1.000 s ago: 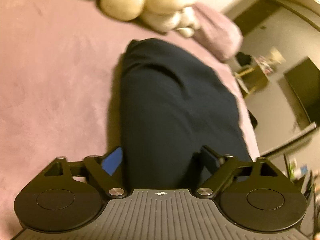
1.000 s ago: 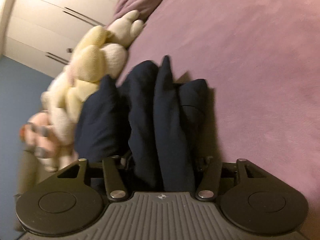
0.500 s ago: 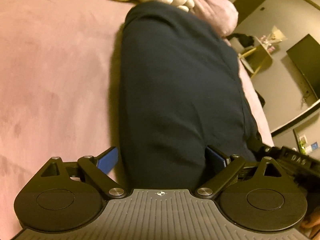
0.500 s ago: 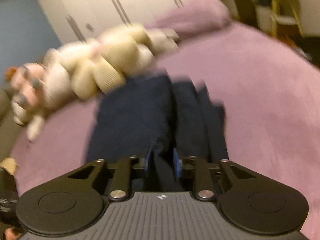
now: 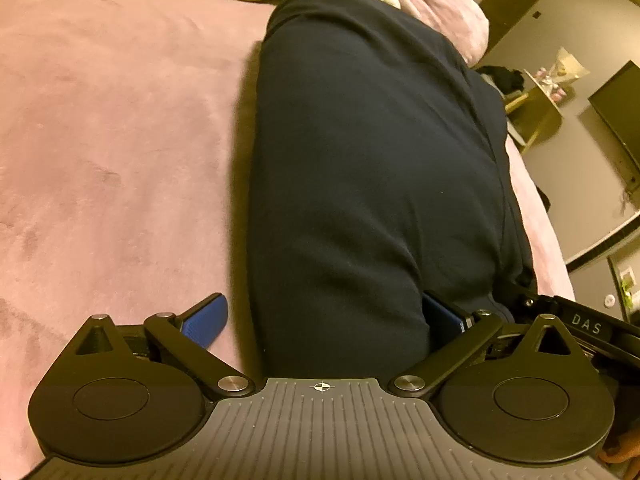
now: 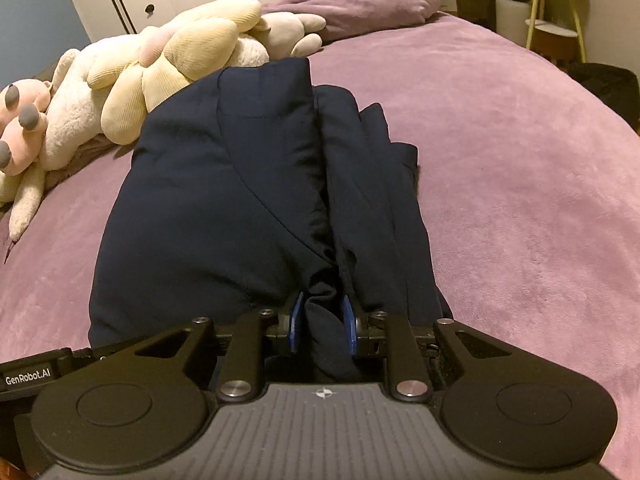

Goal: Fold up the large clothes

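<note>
Jaws that stood wide a second ago have closed: the right gripper (image 6: 322, 330) now pinches a fold of the navy garment (image 6: 240, 208) lying on the purple bedspread (image 6: 520, 160), plush toys (image 6: 180, 52) at ten o'clock; the left gripper (image 5: 320, 320), jaws just spread wider, straddles the garment's near end.

The left gripper (image 5: 320, 320) points steeply downward, its jaws spread as wide as they go and just opened further, with dark cloth lying between its blue pads (image 5: 204, 322). The right gripper (image 6: 322, 330) tilts down likewise, its jaws just narrowed and pinching a fold between them.
</note>
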Motion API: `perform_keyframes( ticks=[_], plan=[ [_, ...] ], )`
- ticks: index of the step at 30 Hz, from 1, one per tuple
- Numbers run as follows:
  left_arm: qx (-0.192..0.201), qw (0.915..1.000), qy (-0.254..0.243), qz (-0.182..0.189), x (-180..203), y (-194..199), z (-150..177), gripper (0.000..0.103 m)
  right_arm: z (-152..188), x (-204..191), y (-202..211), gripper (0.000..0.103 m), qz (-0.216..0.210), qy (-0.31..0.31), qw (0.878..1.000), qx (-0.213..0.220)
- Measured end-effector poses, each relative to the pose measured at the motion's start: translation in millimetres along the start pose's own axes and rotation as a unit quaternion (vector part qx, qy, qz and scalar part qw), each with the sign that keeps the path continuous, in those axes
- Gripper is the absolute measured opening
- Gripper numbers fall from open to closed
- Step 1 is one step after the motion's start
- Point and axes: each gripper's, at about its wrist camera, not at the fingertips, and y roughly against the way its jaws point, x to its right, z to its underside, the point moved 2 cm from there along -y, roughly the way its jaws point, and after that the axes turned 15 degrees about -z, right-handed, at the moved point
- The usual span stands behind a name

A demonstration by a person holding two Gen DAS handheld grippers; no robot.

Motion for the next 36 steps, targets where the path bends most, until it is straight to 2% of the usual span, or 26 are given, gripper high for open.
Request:
perform_keyframes(
  ticks=[9, 17, 24, 27, 36],
  plan=[
    [0.011, 0.9998, -0.014, -0.009, 0, -1, 5, 0.103, 9, -12, 3, 0.020, 0.011, 0.028, 1.000, -0.004],
    [0.007, 0.9999, 0.006, -0.014, -3, 14, 12, 0.103, 9, -16, -1, 0.020, 0.019, 0.053, 0.998, -0.002],
    [0.009, 0.9997, 0.016, -0.017, -6, 28, 16, 0.103, 13, -19, 18, 0.023, 0.007, 0.029, 1.000, 0.007],
    [0.013, 0.9997, 0.014, -0.016, -6, 31, 21, 0.103, 16, -25, 20, 0.024, 0.017, 0.047, 0.999, 0.005],
    [-0.001, 0.9999, 0.014, -0.009, -10, 12, 19, 0.103, 15, -19, 4, 0.024, 0.029, 0.028, 0.999, -0.020]
  ],
)
